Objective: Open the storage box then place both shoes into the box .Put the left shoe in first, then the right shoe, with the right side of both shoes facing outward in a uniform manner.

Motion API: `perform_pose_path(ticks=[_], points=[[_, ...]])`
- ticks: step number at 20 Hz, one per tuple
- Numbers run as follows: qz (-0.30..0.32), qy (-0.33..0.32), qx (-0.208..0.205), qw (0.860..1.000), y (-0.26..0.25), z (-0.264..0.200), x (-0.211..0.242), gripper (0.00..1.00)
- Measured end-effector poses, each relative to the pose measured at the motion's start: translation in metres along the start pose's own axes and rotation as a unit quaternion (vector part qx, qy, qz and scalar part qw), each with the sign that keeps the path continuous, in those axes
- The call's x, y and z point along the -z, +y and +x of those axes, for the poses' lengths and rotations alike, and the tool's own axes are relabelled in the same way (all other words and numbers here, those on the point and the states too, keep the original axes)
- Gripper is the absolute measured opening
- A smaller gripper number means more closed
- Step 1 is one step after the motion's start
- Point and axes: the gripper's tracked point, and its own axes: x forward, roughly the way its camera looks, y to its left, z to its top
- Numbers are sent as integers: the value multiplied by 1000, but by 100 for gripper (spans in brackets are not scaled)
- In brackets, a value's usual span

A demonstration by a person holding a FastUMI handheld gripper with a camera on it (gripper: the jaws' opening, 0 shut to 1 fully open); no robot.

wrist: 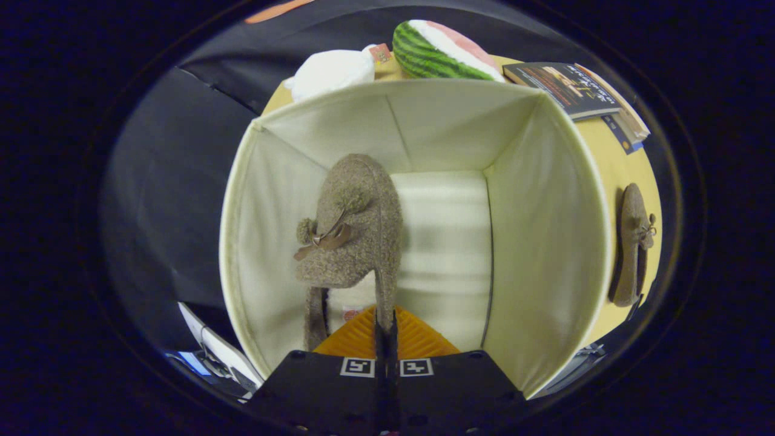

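Two fuzzy brown slippers show here: one [354, 227] hangs inside the open cream storage box [548, 242] at the centre of the frame, toe pointing away, a bow and pom-poms on its top; the other [633, 245] lies on the yellow tabletop [617, 163] at the right of the frame, just outside the box's right wall and apart from it. The gripper [385, 321] at the bottom centre is clenched on the first slipper, its fingers pressed together with the thin edge of the heel collar pinched between them. The slipper's heel is hidden behind the fingers, so whether its sole touches the box floor cannot be told. Beyond the box's far wall, at the top of the frame, sit a watermelon-slice plush [445, 51] and a white soft thing [333, 72], both cut off by the wall; stacked books [575, 91] lie at the upper right.
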Motion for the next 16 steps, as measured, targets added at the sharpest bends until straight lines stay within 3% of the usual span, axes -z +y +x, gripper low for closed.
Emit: perform_pose_path(ticks=[6,11,14,15,16], points=[[-21,13,26,999,-3,30,4,2],[-11,18,6,1000,2,24,6,12],[-16,14,-12,1000,6,1,7,50],[-25,13,-19,999,6,-9,8,54],[-32,10,-23,999,5,-21,8,64]])
